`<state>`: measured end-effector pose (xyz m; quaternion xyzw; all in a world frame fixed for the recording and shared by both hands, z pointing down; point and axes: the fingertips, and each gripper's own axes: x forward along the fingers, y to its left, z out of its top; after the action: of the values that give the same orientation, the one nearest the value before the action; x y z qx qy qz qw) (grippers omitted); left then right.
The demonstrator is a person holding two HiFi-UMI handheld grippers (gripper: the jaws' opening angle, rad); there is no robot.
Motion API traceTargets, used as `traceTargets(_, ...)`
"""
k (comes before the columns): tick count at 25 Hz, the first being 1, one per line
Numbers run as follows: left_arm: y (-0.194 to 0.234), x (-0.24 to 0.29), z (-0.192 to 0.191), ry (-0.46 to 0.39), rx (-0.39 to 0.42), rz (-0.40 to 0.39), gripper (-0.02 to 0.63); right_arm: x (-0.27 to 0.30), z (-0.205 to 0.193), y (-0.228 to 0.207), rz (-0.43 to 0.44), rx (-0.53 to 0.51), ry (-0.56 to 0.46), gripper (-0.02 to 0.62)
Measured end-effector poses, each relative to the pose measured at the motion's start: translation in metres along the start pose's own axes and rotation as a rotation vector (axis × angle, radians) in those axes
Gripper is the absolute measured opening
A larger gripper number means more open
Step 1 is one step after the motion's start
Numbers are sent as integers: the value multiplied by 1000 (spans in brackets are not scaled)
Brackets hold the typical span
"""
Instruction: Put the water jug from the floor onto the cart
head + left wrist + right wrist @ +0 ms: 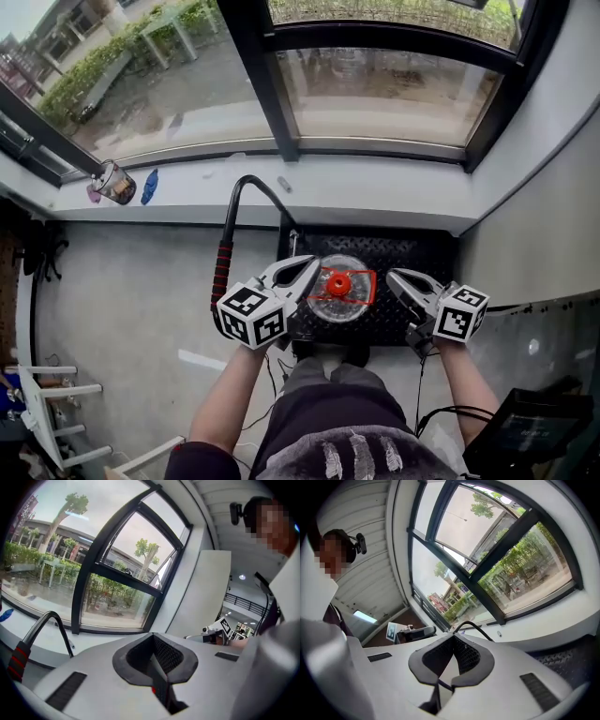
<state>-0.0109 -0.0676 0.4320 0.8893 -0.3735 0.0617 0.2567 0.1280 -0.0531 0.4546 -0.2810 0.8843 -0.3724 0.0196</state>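
In the head view a clear water jug [339, 298] with a red cap [339, 283] stands upright on the black deck of the cart [417, 251], below the window. My left gripper [311, 267] hangs just left of the jug, shut and empty. To the jug's right my right gripper [394, 277] is also shut and empty. Neither touches the jug. In the left gripper view the jaws [157, 667] are pressed together and point at the window, with the right gripper [216, 631] beyond. The right gripper view shows closed jaws [451, 660] and the left gripper [410, 631].
The cart handle [223, 267], with a red grip, curves up at the deck's left. On the white window sill [375, 183] sit a glass jar [114, 182] and a blue item [150, 186]. White furniture [47, 412] stands lower left, a dark device [530, 431] lower right.
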Motion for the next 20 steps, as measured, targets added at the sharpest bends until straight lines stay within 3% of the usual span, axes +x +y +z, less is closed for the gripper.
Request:
traceTargets(6,-6,-25,-4,42,117,46,-5,6,-12,17,51,5,10,-2)
traceTargets(12,-5,-37,6,-6,12,-38,-5,8,-11,31,37,56,-50,-2)
traceTargets(20,-8,-64,17,-82,17,-121,-4,7,-7,75,-9,43,-98,-2)
